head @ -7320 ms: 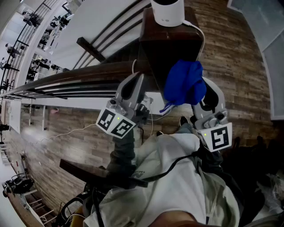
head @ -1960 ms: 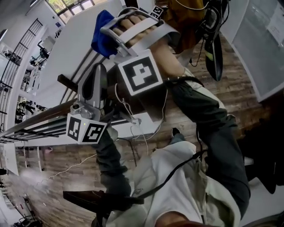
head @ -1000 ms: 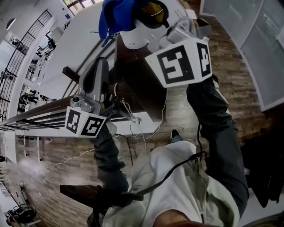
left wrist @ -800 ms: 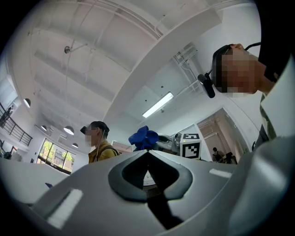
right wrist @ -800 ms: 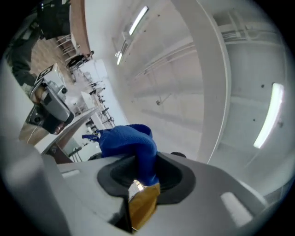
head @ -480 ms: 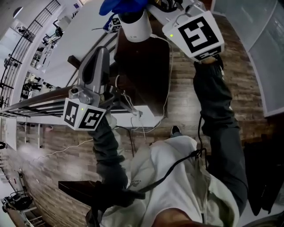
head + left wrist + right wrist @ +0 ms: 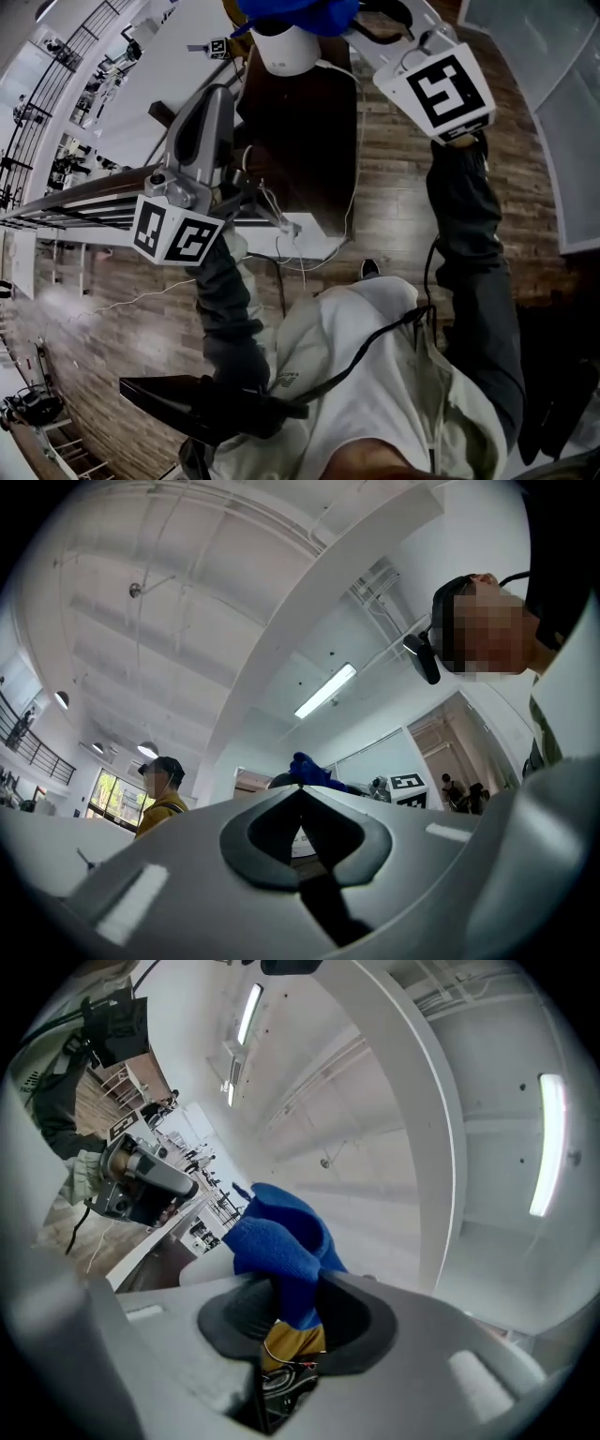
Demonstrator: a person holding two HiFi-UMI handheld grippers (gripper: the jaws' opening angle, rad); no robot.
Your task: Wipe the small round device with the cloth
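Findings, head view: I raised my right gripper (image 7: 296, 1288) from 3 o'clock to 1 o'clock, at the top edge. The blue cloth (image 7: 298, 11) in its jaws went from below the white round device (image 7: 286, 52) to over its top at 12 o'clock. My left gripper (image 7: 212, 103) shifted from centre toward 10 o'clock.

My right tool (image 7: 295, 1290) and left tool (image 7: 302, 794) are both pale grey, each with black-and-white square markers (image 7: 441, 89). The cloth (image 7: 278, 1241) is a deep, bright blue, against the white of the small round device (image 7: 286, 52). The table (image 7: 309, 131) is dark brown, and the floor (image 7: 403, 187) is streaky brown wood plank.
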